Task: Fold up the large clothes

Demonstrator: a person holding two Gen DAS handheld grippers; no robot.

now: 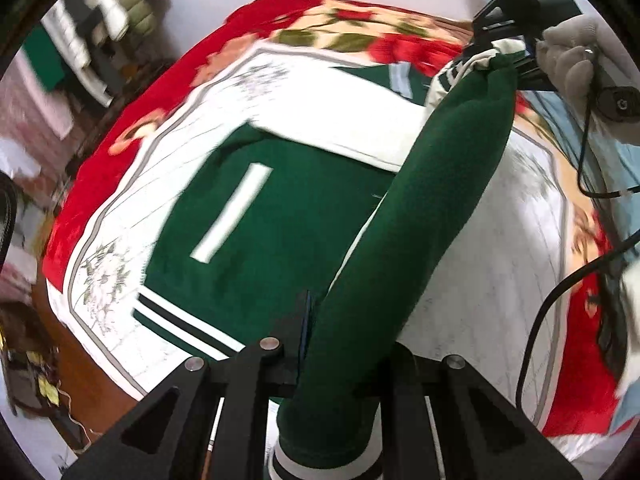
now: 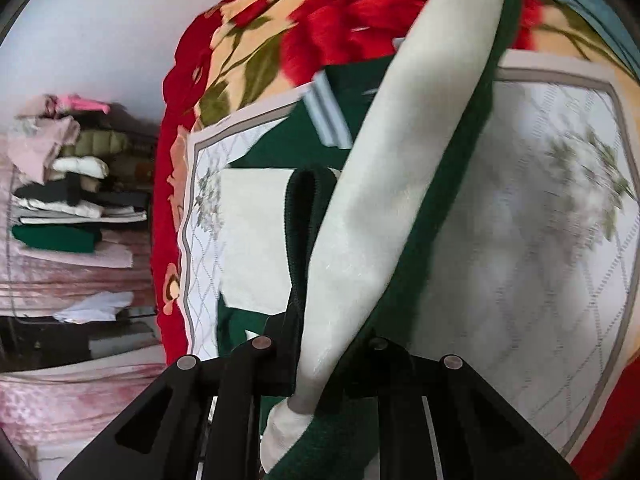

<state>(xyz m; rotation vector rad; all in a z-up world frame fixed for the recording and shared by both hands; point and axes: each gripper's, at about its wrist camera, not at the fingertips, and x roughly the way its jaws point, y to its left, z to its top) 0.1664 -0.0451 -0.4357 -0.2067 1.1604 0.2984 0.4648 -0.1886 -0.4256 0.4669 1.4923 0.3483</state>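
We hold our left gripper (image 1: 340, 364) low and pointing forward, its two black fingers closed together on a fold of cloth. Our right gripper (image 2: 320, 360) is closed the same way on cloth, and from the left wrist it (image 1: 516, 28) shows raised at the far side, held in our gloved right hand (image 1: 568, 56).

Green jacket (image 1: 272, 216), white stripe on back, spread on quilted white bedcover (image 1: 508, 280) over red floral blanket (image 1: 160, 92). Left gripper (image 1: 340, 364) at 6 o'clock clamps a green sleeve (image 1: 424, 208) stretching toward 1 o'clock, where right gripper (image 1: 516, 52) pinches it.
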